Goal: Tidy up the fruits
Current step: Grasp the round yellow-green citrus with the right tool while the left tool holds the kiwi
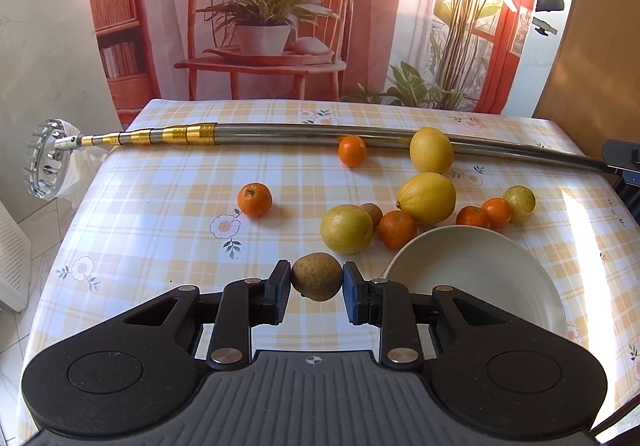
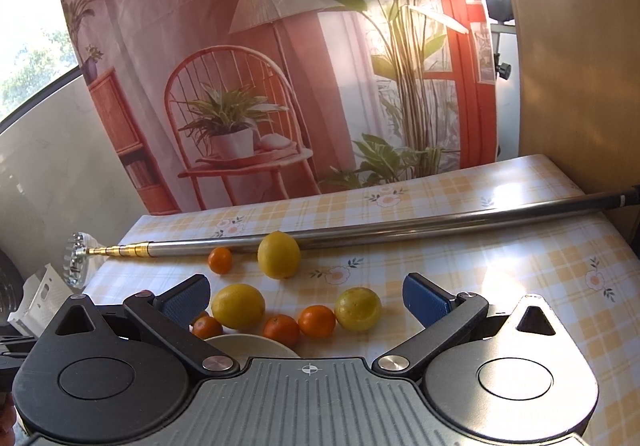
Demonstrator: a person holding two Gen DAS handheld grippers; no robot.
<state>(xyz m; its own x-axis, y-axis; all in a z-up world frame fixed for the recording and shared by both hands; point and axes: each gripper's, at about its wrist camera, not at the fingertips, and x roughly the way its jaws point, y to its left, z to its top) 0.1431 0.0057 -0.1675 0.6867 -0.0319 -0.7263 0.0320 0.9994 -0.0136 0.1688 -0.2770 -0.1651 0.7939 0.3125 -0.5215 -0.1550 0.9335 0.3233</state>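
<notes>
The table (image 1: 160, 246) bears scattered fruit; the bowl (image 1: 472, 286), lower right, stands empty. Your left gripper (image 1: 316, 280) clamps the kiwi (image 1: 316, 276) at bottom centre: carry it level over the rim, then release low. Your right gripper (image 2: 306, 296) is spread, holding nothing.

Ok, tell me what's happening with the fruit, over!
Left tongs shut on brown fruit. Right tongs open, holding nothing. White bowl looks empty, beside the held fruit. Nothing between them.
</notes>
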